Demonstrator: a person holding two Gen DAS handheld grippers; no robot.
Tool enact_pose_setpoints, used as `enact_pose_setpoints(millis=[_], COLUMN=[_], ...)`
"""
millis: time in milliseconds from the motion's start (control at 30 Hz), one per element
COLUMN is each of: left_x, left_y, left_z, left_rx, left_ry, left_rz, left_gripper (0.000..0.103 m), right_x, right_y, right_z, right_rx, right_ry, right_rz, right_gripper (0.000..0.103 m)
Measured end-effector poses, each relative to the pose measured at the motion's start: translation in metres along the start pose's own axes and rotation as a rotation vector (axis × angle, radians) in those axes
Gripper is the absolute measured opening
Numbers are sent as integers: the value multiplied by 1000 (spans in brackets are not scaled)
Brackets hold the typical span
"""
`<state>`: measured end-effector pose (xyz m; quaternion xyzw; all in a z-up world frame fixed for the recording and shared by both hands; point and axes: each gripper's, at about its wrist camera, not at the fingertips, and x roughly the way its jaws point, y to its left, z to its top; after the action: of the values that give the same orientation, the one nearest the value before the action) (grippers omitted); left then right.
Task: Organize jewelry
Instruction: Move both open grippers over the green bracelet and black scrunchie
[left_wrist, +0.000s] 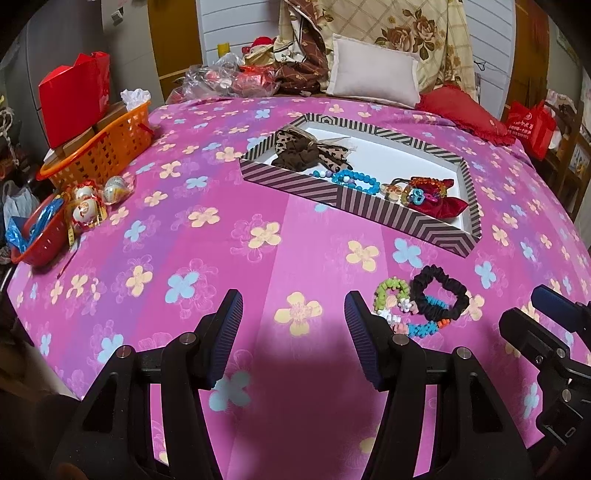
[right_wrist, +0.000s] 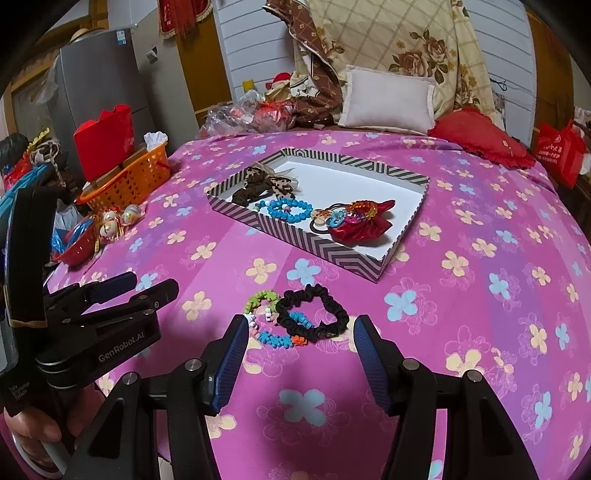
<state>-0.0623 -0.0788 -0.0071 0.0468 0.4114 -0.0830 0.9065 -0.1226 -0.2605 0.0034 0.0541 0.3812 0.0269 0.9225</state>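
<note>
Right gripper (right_wrist: 299, 354) is spread wide, holding nothing — its fingertips flank one black scrunchie (right_wrist: 313, 312) and one multicolour bead bracelet (right_wrist: 271, 325) at lower centre. Left gripper (left_wrist: 293, 332) is spread too, empty, above the pink sheet (left_wrist: 184, 258). One striped box (right_wrist: 295, 236) at centre holds two scrunchies — and several bracelets.

At frame bottom, the right gripper (right_wrist: 299, 354) is gaping wide before a black scrunchie (right_wrist: 314, 314) lying beside beaded bracelets (right_wrist: 264, 325).
</note>
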Motion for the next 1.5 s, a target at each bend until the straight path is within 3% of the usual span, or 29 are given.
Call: enact_pose_setpoints(millis=[600,1067,1367,1500], left_x=[10,32,43,47], left_y=[1,9,9,5], left_z=[-4,-8,-6,-5], left_rx=[-2,-36,-46,-33], left_ry=[21,102,122,130], left_rz=[1,-13,-19,-33], left_gripper=[57,57,57,57], right_x=[12,56,94,92], right_y=[-4,-32,-42,-46], right_z=[-5,-3,6,6], right_rx=[3,17,-24,-82], right_ry=[34,97,168,162], right_rz=[-5,-45,-42,-132], right_gripper=[57,57,37,26])
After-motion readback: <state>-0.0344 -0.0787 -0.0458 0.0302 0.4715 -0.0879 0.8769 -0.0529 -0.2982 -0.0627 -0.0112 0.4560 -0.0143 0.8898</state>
